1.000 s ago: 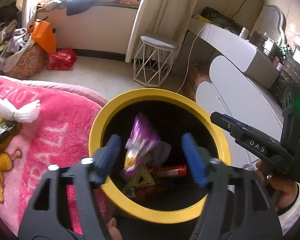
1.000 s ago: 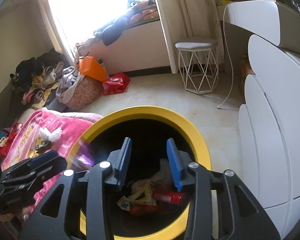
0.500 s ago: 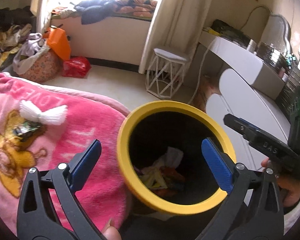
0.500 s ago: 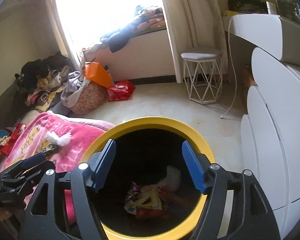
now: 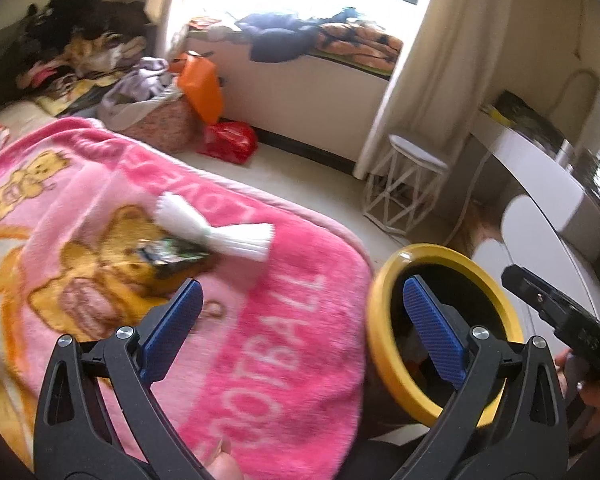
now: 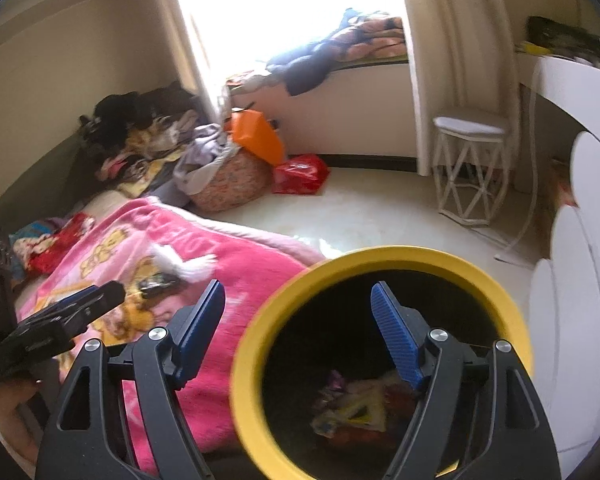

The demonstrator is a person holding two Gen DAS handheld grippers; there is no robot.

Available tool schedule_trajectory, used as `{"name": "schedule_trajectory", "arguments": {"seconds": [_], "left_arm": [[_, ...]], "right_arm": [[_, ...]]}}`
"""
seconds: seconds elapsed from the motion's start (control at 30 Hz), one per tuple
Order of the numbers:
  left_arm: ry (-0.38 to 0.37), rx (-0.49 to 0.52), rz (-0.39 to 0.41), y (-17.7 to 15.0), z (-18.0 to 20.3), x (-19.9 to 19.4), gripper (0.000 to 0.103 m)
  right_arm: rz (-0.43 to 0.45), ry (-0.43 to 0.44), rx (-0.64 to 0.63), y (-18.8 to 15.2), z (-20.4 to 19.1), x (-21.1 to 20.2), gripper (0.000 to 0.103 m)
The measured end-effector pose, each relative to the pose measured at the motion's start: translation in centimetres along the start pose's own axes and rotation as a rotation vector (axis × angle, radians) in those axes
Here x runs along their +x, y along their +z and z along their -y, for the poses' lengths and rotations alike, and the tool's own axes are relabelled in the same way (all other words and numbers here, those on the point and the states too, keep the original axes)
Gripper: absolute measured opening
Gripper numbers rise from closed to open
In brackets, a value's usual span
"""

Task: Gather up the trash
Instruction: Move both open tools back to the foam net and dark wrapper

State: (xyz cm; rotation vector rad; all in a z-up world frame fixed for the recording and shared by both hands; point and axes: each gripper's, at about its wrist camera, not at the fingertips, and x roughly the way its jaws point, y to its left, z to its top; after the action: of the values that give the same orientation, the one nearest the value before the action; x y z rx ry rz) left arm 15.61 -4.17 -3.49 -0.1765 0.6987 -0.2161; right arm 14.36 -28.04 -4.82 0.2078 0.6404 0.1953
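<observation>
A yellow-rimmed black bin [image 6: 380, 254] stands beside the bed, with several wrappers [image 6: 352, 412] at its bottom; it also shows in the left wrist view [image 5: 384, 320]. On the pink blanket [image 5: 280, 360] lie a white tassel-like piece [image 5: 216, 232] and a dark crumpled wrapper [image 5: 168, 256]. My left gripper [image 5: 300, 336] is open and empty, above the blanket's edge and the bin's left rim. My right gripper [image 6: 296, 336] is open and empty, straddling the bin's left rim. The wrapper [image 6: 156, 282] and the white piece [image 6: 188, 266] also show in the right wrist view.
A white wire stool [image 6: 470, 168] stands on the floor by the curtain. White rounded drawers [image 6: 572, 320] are right of the bin. A basket of clothes [image 6: 228, 176], an orange bag [image 6: 260, 138] and a red bag [image 6: 300, 172] sit near the window wall.
The purple wrapper dropped from my left gripper into the bin. Both grippers opened wider and swung left from over the bin toward the blanket.
</observation>
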Motion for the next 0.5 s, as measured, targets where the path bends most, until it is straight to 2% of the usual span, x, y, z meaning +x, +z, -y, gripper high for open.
{"name": "schedule_trajectory", "arguments": {"seconds": [0.23, 0.5], "left_arm": [[0.056, -0.078, 0.021, 0.6, -4.4, -0.5, 0.092], [0.113, -0.186, 0.019, 1.0, -9.8, -0.1, 0.092]], "right_arm": [[-0.026, 0.098, -0.058, 1.4, -4.2, 2.9, 0.073], [-0.098, 0.178, -0.255, 2.1, -10.1, 8.8, 0.073]]}}
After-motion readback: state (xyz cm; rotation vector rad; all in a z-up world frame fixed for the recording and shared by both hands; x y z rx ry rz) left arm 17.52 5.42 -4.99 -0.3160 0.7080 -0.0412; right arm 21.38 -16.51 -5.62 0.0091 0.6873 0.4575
